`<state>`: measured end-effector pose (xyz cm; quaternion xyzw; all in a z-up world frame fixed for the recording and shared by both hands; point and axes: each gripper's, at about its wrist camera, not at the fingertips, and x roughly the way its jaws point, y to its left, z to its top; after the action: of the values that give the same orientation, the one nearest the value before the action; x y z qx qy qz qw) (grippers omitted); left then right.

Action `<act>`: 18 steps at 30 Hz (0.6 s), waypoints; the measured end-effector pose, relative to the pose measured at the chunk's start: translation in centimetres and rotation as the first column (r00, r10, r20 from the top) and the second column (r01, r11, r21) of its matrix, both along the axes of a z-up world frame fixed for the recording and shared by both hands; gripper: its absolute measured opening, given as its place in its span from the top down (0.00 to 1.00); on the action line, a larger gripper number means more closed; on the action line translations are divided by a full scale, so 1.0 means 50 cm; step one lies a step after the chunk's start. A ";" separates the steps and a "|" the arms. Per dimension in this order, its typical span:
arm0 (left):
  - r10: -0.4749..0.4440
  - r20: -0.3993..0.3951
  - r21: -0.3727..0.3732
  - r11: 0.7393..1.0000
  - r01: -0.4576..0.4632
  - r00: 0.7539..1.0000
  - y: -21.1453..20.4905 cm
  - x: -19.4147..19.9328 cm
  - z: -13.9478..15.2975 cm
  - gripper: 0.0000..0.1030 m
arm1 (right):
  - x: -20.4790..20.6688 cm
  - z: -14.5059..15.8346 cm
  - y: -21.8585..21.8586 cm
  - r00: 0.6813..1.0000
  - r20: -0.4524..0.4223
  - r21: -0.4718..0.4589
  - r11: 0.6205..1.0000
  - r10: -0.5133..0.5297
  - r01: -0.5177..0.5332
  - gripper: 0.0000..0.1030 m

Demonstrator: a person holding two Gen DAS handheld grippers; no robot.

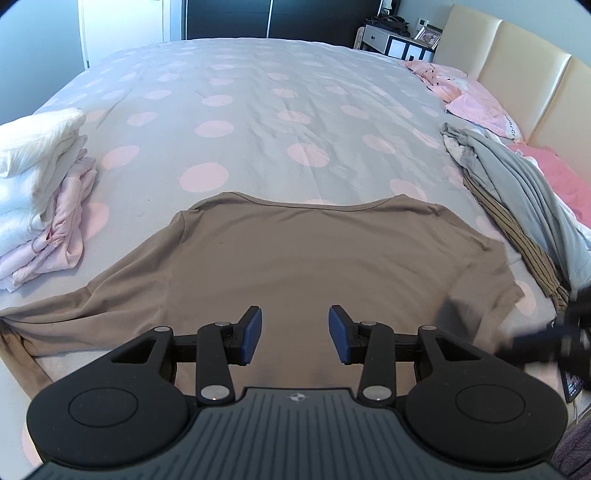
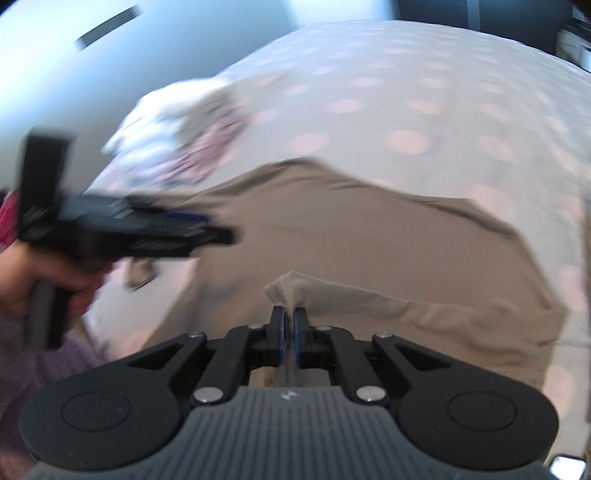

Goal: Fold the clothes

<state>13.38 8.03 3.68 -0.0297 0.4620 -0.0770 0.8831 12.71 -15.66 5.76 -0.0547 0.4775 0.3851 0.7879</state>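
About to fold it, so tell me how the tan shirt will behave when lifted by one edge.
Probably floppy: where the right claw pinches the tan shirt, the cloth drapes in soft folds. Likely light, since a small pinch raises it. It may drag rather than slide, as the rest lies flat on the bed.

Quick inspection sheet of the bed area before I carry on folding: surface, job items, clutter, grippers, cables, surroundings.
Surface: bed cover, grey with pink dots, slightly wrinkled.
Job's things: brown shirt laid flat, neckline away from the camera; folded stack of white and pink clothes at left; unfolded pile of grey and striped clothes at right.
Clutter: pink pillows by the headboard.
Grippers: left gripper over the shirt, jaws open, nothing between them; right gripper shut on a fold of the shirt.
Cables: nothing seen.
Surroundings: padded headboard, nightstand, dark wardrobe.
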 end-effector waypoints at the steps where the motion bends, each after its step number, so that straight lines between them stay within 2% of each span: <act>1: -0.004 -0.001 0.000 1.000 0.004 1.000 0.001 -0.001 0.000 0.63 | -0.019 0.002 0.018 0.999 -0.006 -0.004 0.999 0.036 -0.036 0.94; 9: -0.041 -0.002 0.018 0.999 0.041 0.999 0.004 -0.018 0.001 0.63 | -0.133 -0.046 0.084 0.965 -0.117 -0.047 0.969 0.236 -0.243 0.94; 12: -0.044 -0.004 0.022 0.999 0.044 0.999 0.006 -0.024 0.000 0.63 | -0.169 -0.067 0.093 0.948 -0.147 -0.064 0.954 0.282 -0.293 0.91; 18: -0.055 -0.019 0.038 0.998 0.056 0.998 0.008 -0.038 -0.006 0.63 | -0.219 -0.108 0.087 0.910 -0.226 -0.064 0.927 0.348 -0.371 0.91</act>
<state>11.50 8.45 3.39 -0.0005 0.4719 -0.0924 0.8768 1.75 -11.33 0.35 -0.1424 0.5594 0.5014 0.6445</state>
